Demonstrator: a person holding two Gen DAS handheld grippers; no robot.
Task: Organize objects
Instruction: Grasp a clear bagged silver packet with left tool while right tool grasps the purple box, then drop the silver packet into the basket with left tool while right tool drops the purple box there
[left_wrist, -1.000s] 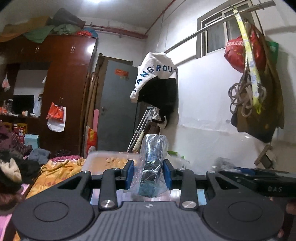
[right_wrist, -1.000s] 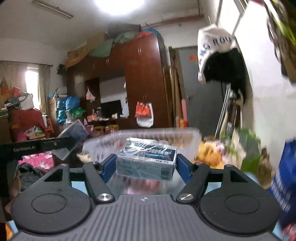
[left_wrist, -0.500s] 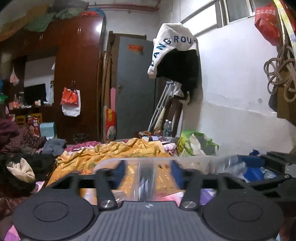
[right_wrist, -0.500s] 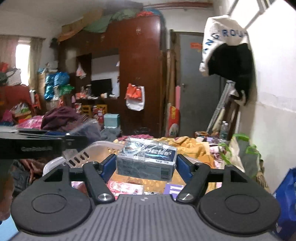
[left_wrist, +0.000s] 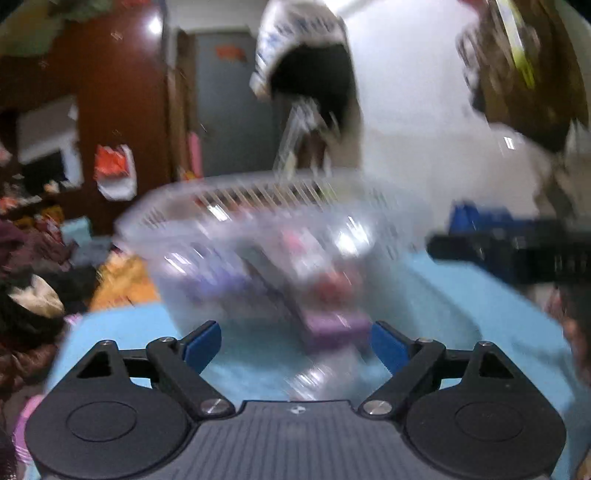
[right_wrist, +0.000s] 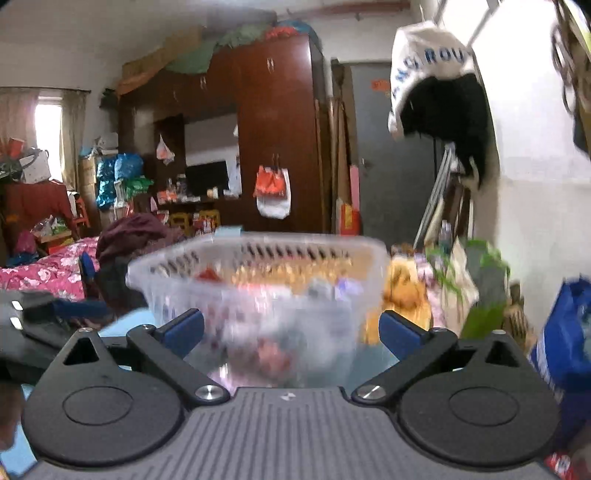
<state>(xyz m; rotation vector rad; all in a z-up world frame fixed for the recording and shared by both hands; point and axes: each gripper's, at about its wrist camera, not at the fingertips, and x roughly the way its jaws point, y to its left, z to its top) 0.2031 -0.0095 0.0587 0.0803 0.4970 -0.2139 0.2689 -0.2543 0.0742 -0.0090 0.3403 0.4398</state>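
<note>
Your left gripper (left_wrist: 295, 341) and right gripper (right_wrist: 291, 328) both gape wide, holding nothing, facing the slotted translucent plastic basket (right_wrist: 258, 254) on the light-blue surface (left_wrist: 480, 314)

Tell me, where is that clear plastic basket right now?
The clear plastic basket sits on the light blue surface, straight ahead of both open grippers in both wrist views.

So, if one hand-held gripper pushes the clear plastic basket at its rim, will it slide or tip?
The clear plastic basket probably slides: it narrows downward but looks loaded low. Its thin slotted wall may flex. The blue surface looks smooth, though blur hides detail.
</note>
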